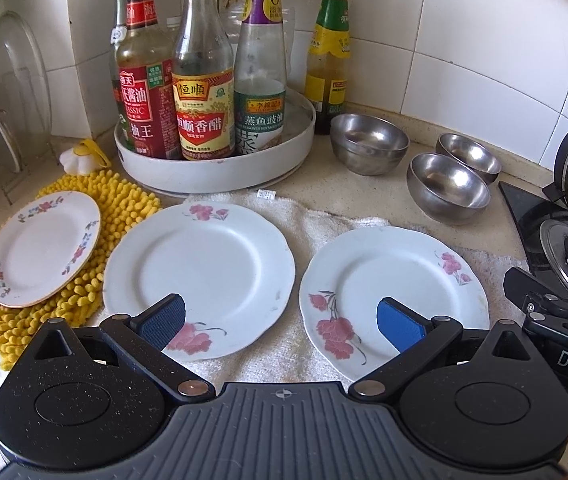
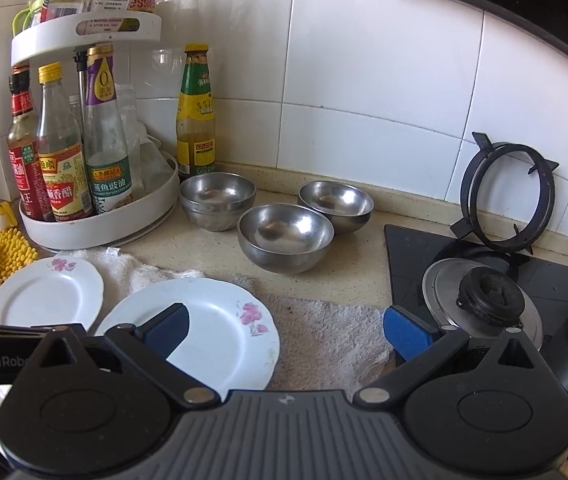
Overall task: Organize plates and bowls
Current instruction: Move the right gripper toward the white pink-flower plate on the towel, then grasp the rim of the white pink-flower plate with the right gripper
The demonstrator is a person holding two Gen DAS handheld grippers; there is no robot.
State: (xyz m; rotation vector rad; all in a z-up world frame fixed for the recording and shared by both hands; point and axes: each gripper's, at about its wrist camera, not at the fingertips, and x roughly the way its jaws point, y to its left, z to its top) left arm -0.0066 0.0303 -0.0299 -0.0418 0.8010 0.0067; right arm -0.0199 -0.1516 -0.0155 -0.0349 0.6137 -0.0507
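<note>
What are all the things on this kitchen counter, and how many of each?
Big plates: 2, white with pink flowers, on the white towel.
Small plate: 1, white with flower rim, on the yellow mat.
Bowls: 3, shiny steel, behind the towel.
Sauce bottles: several in the white round rack, plus one with a green label beside it.
Glass lid: 1, clear, far left.
Stove burner: 1, black, right.
Left tool: 1, black with blue pads, open over the plates.
Right tool: 1, the same, open.

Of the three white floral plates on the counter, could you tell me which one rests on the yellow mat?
The smallest plate, farthest left, lies on the yellow chenille mat; the two larger pink-flowered plates rest on the white towel.
</note>
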